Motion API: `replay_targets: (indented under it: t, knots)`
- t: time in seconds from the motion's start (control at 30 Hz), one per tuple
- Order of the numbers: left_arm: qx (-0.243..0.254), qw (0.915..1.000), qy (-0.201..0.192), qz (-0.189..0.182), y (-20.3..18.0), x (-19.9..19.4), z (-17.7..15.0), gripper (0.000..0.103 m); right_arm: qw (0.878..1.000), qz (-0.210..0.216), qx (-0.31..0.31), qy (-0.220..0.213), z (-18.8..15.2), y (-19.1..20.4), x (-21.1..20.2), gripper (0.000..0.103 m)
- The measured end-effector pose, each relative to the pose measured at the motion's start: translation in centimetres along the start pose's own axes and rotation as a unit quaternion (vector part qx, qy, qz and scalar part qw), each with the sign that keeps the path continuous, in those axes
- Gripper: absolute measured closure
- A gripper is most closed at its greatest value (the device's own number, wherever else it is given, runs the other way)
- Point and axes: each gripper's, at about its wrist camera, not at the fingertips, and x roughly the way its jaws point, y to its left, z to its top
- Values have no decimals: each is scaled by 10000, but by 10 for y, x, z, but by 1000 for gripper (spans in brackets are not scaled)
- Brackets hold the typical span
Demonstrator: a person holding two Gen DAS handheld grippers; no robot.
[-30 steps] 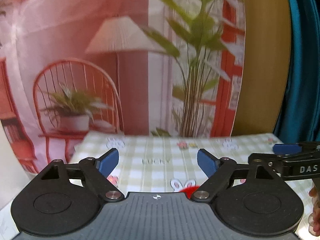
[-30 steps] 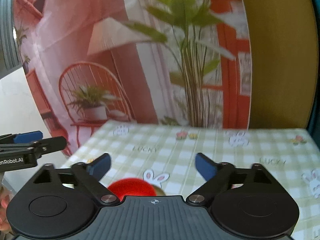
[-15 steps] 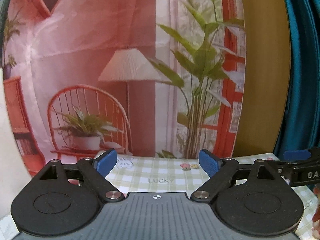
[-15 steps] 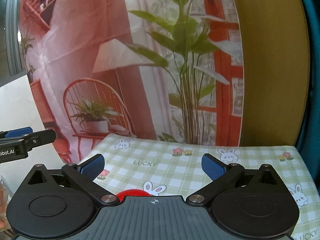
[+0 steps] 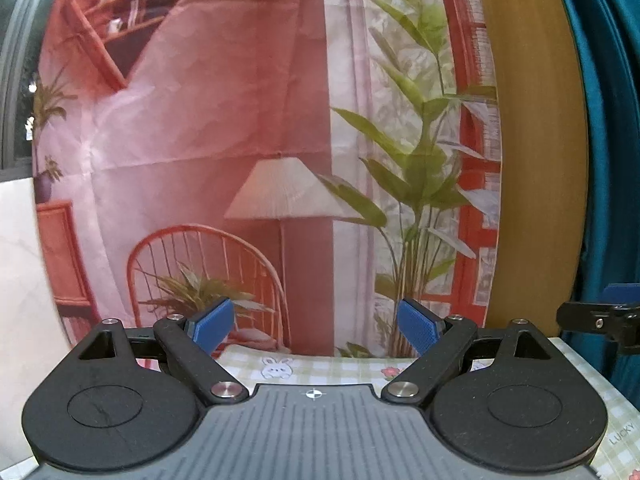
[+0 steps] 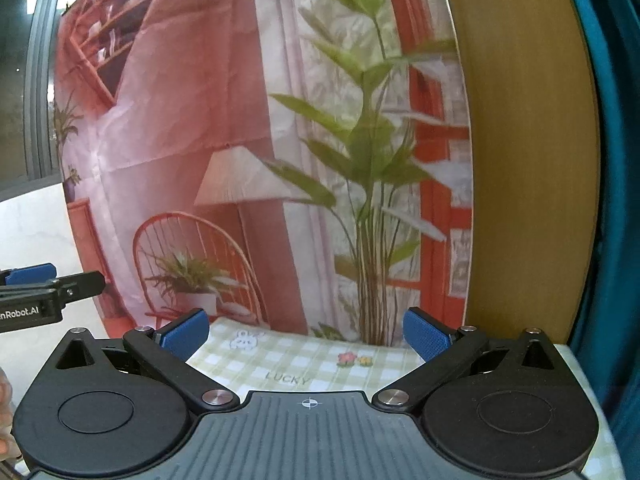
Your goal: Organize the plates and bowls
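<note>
Tools in both hands point level toward a printed backdrop (image 5: 248, 128), well above the worktop. The left tool (image 5: 314, 326) stands wide, its blue pads (image 5: 212, 326) far apart with nothing between them; only the far strip of the checked tablecloth (image 5: 340, 370) shows past its dark body, with a small rabbit print (image 5: 275, 368) on it. At the right edge of this view the tip of the right tool (image 5: 600, 316) juts in, level with the left one and well apart from it.

From the right wrist view, the right tool (image 6: 306, 332) is likewise spread wide and holds nothing, blue pads (image 6: 424, 334) at either side of the cloth. The tablecloth (image 6: 288, 356) here shows a rabbit, two small flowers (image 6: 354, 359) and the word LUCKY. The left tool (image 6: 48, 292) enters from the left edge, its black arm and blue pad seen side-on, so its spread cannot be told from this view.

No plate or bowl appears in either view; where they lie cannot be told, since the bodies of the tools hide the near part of the worktop.

Behind the worktop the backdrop pictures a lamp (image 6: 236, 178), a red wire chair (image 6: 192, 264) with a potted plant, and a tall leafy plant (image 6: 368, 152). To its right stand a yellow-brown panel (image 6: 528, 152) and a teal curtain (image 5: 608, 140).
</note>
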Motion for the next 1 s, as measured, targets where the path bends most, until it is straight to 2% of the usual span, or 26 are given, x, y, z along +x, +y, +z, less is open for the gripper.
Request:
replay_targets:
  t: [0.33, 1.0]
  knots:
    - [4, 9999, -24, -101, -6, -8, 1, 12, 9999, 15, -54, -130, 7, 5, -11, 0]
    - [-94, 9999, 65, -96, 1, -9, 1, 12, 10000, 13, 10, -98, 6, 4, -13, 0]
